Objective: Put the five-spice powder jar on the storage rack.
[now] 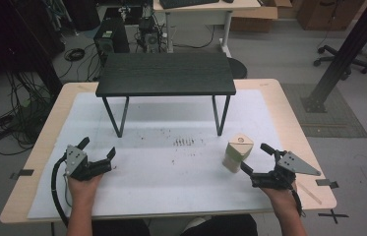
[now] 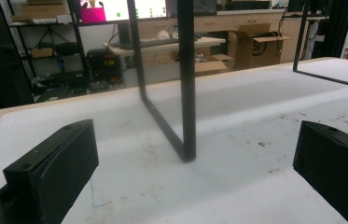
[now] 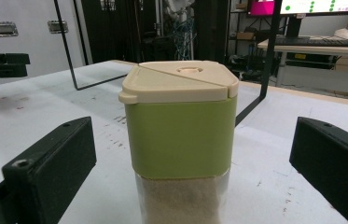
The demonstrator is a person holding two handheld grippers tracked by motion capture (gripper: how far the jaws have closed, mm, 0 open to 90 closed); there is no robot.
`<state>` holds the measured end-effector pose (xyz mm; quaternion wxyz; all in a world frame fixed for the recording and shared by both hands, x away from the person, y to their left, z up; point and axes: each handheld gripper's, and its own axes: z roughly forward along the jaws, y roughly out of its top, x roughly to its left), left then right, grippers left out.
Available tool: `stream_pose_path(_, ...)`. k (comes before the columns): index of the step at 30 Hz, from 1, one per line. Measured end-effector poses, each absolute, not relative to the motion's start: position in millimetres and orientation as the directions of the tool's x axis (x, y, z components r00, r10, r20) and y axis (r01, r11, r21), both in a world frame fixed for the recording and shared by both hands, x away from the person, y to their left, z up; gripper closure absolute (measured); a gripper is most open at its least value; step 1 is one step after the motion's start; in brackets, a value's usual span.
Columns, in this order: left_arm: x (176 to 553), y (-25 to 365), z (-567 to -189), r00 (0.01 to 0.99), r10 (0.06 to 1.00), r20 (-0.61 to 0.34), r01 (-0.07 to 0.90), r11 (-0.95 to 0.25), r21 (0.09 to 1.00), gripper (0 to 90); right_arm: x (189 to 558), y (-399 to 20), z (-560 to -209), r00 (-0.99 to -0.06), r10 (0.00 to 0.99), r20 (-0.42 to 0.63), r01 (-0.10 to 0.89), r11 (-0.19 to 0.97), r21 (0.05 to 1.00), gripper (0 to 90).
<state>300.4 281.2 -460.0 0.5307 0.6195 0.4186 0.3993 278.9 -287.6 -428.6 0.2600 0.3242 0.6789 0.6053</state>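
A square container [image 1: 236, 151] with a cream lid, a green upper band and pale grains inside stands upright on the white mat [image 1: 171, 167], right of centre. My right gripper [image 1: 256, 158] is open, its jaws spread to either side of the container [image 3: 181, 135], not touching it. My left gripper [image 1: 97, 147] rests low over the mat at the front left, open with nothing between its jaws. Ahead of the left gripper [image 2: 190, 186] stands a thin black leg [image 2: 186, 84] of the small table.
A small black table [image 1: 166, 73] on thin metal legs stands on the far half of the mat. Dark specks [image 1: 183, 142] mark the mat's middle. The wooden tabletop [image 1: 289, 118] borders the mat. Cables, desks and a black post [image 1: 348, 49] lie beyond.
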Motion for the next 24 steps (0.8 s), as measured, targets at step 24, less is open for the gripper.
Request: stream_pose_path(24, 300, 281, -460, 0.334, 0.941, 0.047, 0.091, -0.082, 0.992, 0.4, 293, -272, -438, -0.665, 0.745, 0.059, 0.149, 0.055, 0.987, 0.0)
